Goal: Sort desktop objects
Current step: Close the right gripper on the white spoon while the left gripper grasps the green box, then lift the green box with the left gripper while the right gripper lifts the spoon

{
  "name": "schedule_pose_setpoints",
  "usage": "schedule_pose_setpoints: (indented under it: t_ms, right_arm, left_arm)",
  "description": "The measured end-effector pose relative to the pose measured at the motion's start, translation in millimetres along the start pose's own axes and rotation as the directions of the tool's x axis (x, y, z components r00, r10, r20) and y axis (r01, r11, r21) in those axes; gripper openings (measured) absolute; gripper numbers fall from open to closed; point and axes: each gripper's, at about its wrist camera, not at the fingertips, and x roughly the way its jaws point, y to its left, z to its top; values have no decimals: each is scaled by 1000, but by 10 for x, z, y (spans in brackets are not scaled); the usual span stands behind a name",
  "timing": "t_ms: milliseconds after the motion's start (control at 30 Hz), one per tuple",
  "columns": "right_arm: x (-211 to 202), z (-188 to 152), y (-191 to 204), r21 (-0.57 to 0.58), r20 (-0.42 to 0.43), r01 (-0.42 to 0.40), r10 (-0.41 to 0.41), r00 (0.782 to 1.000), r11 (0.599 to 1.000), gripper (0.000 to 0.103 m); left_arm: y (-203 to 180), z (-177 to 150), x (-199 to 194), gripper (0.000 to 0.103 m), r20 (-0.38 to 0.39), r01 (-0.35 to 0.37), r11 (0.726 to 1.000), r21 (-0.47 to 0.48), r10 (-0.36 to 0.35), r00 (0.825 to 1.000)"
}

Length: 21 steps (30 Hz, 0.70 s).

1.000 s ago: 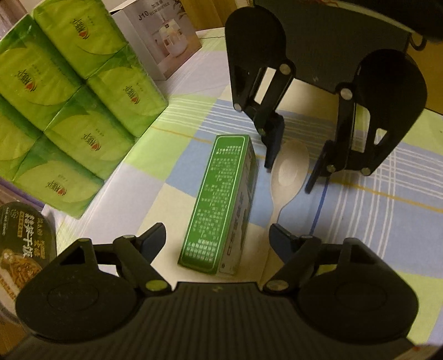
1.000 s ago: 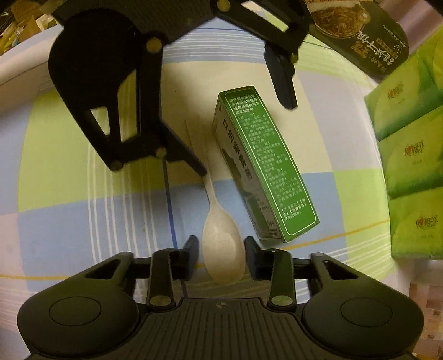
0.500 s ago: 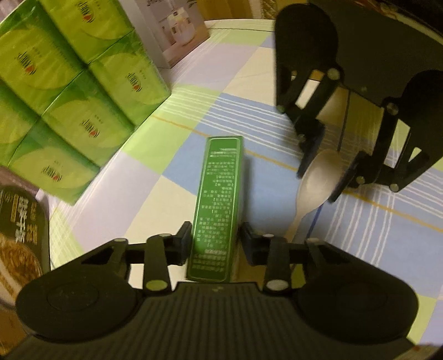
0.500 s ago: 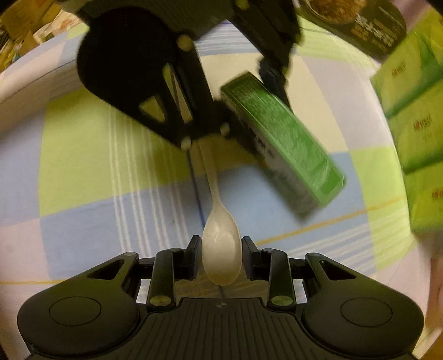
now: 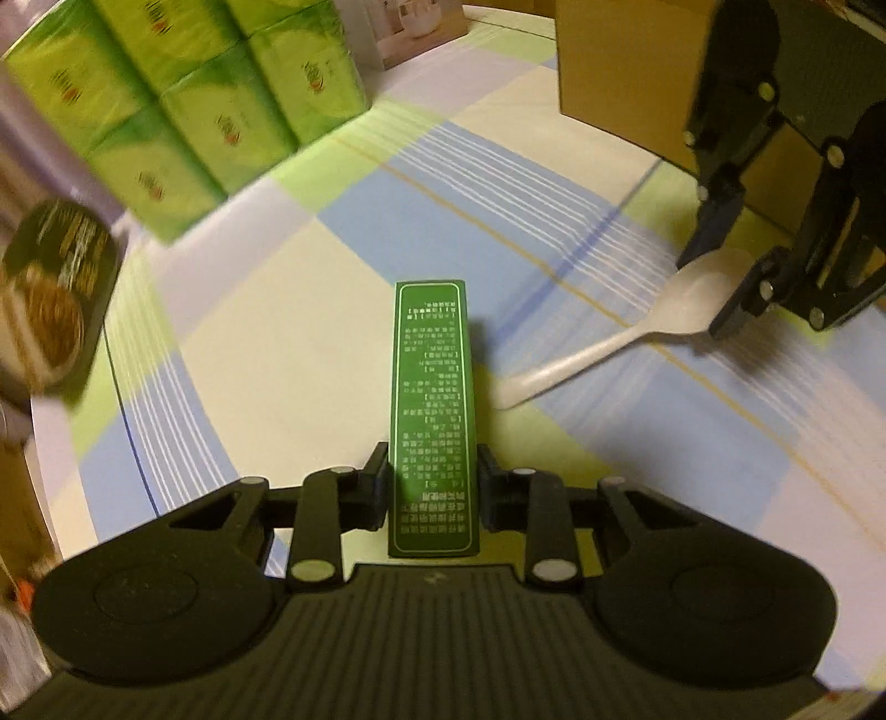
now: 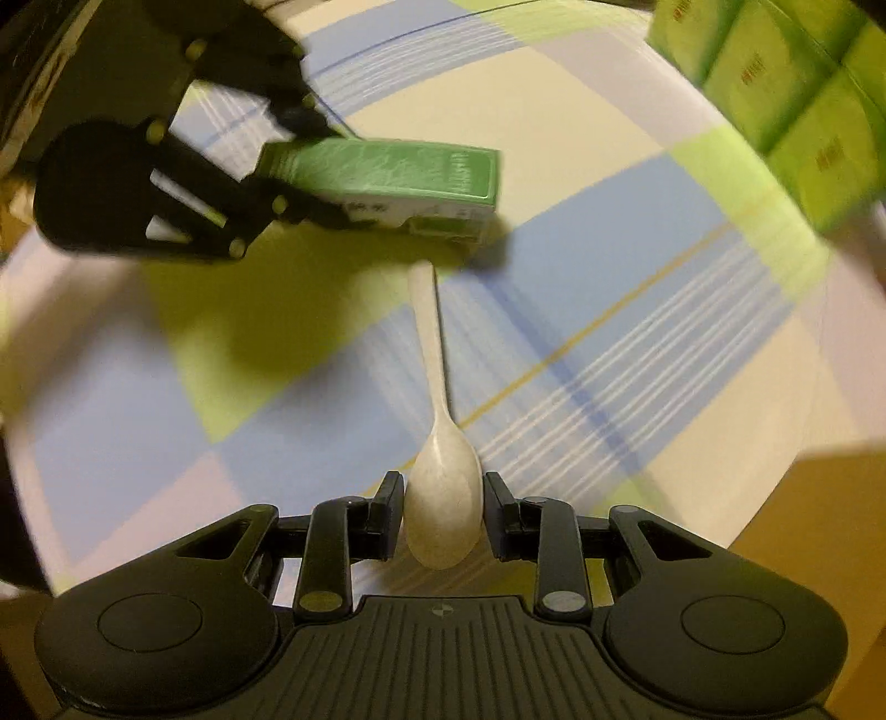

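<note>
Green tissue packs (image 5: 188,105), a cardboard box (image 5: 620,72), checked tablecloth (image 5: 332,266).

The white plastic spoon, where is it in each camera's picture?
Left wrist view: white plastic spoon at right, bowl pinched by the right gripper.
Right wrist view: spoon at bottom centre, handle pointing up the picture.
Shared landmark: long green cardboard box, held by the left gripper.

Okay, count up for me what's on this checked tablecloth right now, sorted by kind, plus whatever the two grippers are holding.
Green carton, held by left gripper: 1
White spoon, held by right gripper: 1
Green tissue multipack: 1
Instant noodle bowl: 1
Brown cardboard box: 1
White printed box: 1
Total: 6
</note>
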Motion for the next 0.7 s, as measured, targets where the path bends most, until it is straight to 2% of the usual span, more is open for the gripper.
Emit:
schedule_pose_setpoints:
  t_ms: [67, 133, 333, 500, 600, 667, 700]
  right_arm:
    - [-10, -109, 123, 43, -6, 27, -27, 1000, 999, 27]
    - [-47, -239, 206, 147, -6, 76, -76, 997, 986, 27]
    - [-101, -809, 429, 415, 35, -10, -5, 999, 910, 27]
    - [-129, -1086, 721, 436, 108, 15, -69, 992, 900, 28]
    - [-130, -1308, 859, 451, 187, 15, -111, 976, 893, 28]
    - [-67, -1390, 923, 447, 225, 44, -160, 961, 893, 33]
    - [-43, -1432, 953, 443, 252, 60, -189, 949, 894, 51]
  left_arm:
    - [-101, -131, -110, 25, -9, 8, 999, -43, -8, 1000]
    - [-198, -253, -210, 25, -19, 9, 997, -78, -10, 1000]
    - [-464, -556, -498, 25, -6, 19, 979, -205, -21, 1000]
    - [-709, -693, -611, 25, 18, 53, 953, -298, -50, 999]
    - [-851, -732, -657, 25, 19, 21, 951, -310, -16, 1000]
    - [-904, -766, -691, 30, 30, 11, 943, -333, -1, 1000]
    - [-916, -784, -710, 38, 39, 10, 938, -347, 4, 999]
